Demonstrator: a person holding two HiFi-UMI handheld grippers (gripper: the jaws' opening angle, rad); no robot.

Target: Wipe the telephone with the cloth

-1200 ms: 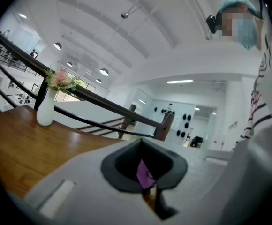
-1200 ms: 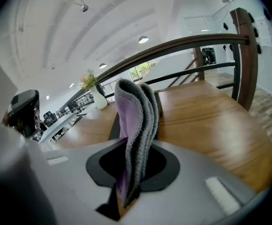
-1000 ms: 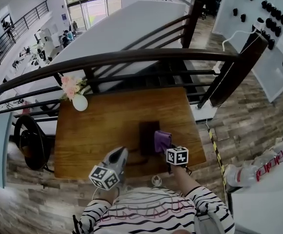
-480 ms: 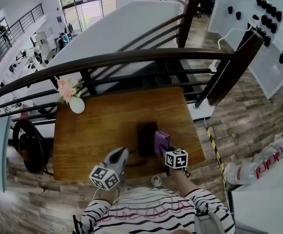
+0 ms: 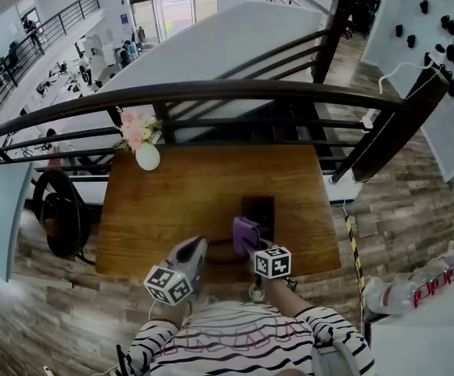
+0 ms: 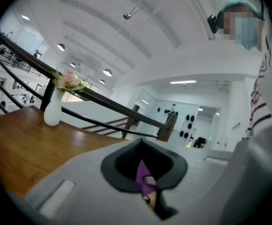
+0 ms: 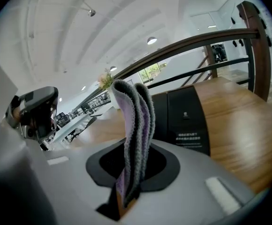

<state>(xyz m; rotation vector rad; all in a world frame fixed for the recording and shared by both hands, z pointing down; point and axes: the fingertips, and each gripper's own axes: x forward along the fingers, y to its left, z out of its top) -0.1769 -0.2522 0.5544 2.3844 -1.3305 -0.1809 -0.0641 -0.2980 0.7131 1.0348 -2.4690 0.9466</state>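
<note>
On brown wooden surface (image 5: 172, 198): flat black rectangular telephone (image 5: 260, 210), near front edge, right of centre.
Far-left corner: white vase w/ pink flowers (image 5: 146, 157).
L tool (image 5: 198, 244): jaws together, nothing gripped; over front edge, left of telephone.
R tool (image 5: 250, 246): clenched on folded purple cloth (image 5: 245, 232).
Cloth: upright, at telephone's near-left edge; contact unclear.
</note>
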